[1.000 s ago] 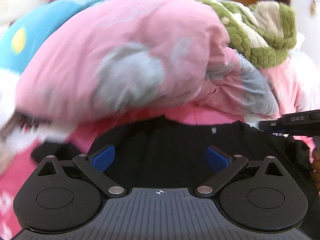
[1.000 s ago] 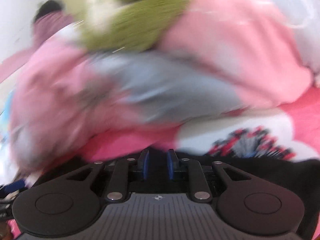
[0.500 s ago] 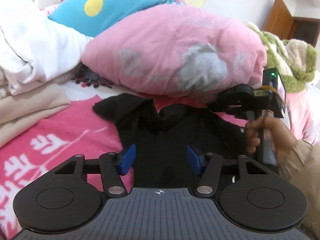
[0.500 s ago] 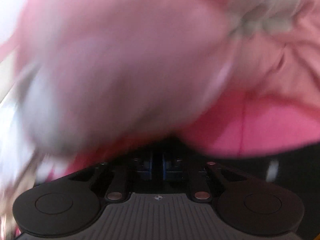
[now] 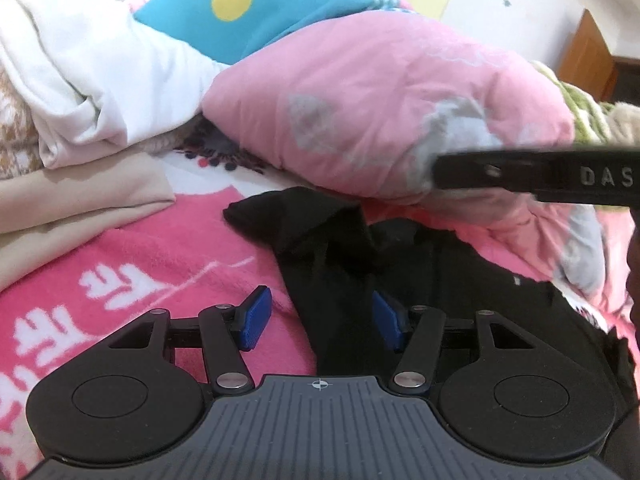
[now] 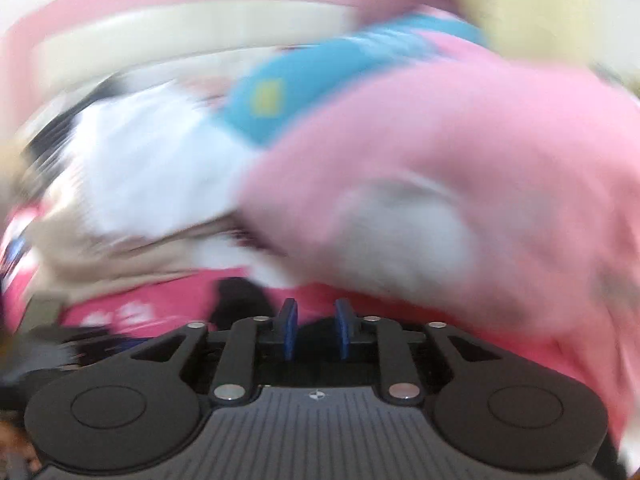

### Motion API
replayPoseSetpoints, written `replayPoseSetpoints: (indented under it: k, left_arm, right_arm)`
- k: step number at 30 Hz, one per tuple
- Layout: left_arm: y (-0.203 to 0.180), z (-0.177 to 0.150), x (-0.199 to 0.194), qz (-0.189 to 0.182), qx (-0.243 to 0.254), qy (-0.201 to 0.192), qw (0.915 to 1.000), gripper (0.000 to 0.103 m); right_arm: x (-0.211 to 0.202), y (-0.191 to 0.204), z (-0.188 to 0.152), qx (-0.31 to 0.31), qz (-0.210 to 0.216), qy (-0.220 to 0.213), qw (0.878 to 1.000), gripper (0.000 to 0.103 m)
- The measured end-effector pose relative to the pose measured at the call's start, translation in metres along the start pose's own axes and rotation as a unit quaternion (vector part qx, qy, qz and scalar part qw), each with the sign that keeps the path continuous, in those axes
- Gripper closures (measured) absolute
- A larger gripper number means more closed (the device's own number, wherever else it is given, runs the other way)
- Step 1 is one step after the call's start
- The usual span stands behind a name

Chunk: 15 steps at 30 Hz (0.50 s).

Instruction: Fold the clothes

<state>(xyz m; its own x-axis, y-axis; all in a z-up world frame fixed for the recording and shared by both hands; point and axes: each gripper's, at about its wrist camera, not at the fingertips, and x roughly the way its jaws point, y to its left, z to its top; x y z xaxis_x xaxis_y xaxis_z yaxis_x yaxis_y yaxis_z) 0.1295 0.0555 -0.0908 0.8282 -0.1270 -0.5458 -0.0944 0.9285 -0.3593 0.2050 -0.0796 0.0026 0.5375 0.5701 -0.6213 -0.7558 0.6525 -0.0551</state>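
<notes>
A black garment [image 5: 360, 248] lies rumpled on the pink blanket [image 5: 132, 256], one corner pointing left. My left gripper [image 5: 320, 320] hovers low over the garment's near left edge. Its jaws are closing, still half apart; the cloth edge runs between the blue pads [image 5: 254, 318], which do not press it. A black bar of the right-hand tool [image 5: 520, 176] crosses the left wrist view at the right, blurred. In the motion-blurred right wrist view, my right gripper [image 6: 315, 328] is opening. I see a narrow gap and nothing in it, in front of the pink quilt [image 6: 460, 168].
A big pink quilt with grey patches [image 5: 380, 112] bulges just behind the garment. A blue cushion with a yellow dot [image 5: 256, 12], white cloth [image 5: 92, 76], folded beige cloth [image 5: 80, 196] and green fleece [image 5: 588, 116] crowd the back. A wooden door [image 5: 592, 60] stands far right.
The left jaws have narrowed from wide to half apart and settled over the garment's left edge. The right gripper swept fast to the left, shut tight, then parted a little.
</notes>
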Motion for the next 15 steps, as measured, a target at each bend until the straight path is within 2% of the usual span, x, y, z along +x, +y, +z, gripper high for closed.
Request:
replayPoseSetpoints:
  k: [3, 7, 10, 11, 12, 14, 15]
  left_arm:
    - [0.004, -0.001, 0.005, 0.002, -0.013, 0.000, 0.9999, 0.060]
    - [0.009, 0.000, 0.011, 0.000, -0.032, -0.003, 0.9995, 0.068]
    - [0.010, 0.002, 0.015, 0.001, -0.043, -0.007, 0.9990, 0.071]
    - [0.011, 0.002, 0.017, 0.002, -0.045, -0.008, 0.9989, 0.075]
    - [0.011, 0.001, 0.018, 0.003, -0.045, -0.009, 0.9989, 0.084]
    - [0.012, 0.000, 0.018, 0.001, -0.051, -0.011, 0.9986, 0.095]
    - [0.013, 0.000, 0.017, 0.001, -0.053, -0.012, 0.9985, 0.098]
  right_arm:
    - [0.031, 0.026, 0.023, -0.077, 0.019, 0.025, 0.997, 0.079]
    - [0.075, 0.044, 0.025, -0.146, 0.024, 0.078, 0.986, 0.079]
    - [0.086, 0.044, 0.023, -0.177, 0.031, 0.103, 0.978, 0.079]
    - [0.089, 0.045, 0.023, -0.185, 0.035, 0.105, 0.977, 0.078]
    - [0.089, 0.046, 0.024, -0.191, 0.042, 0.106, 0.975, 0.073]
    - [0.091, 0.048, 0.023, -0.200, 0.048, 0.105, 0.973, 0.064]
    - [0.094, 0.048, 0.022, -0.202, 0.048, 0.107, 0.972, 0.065]
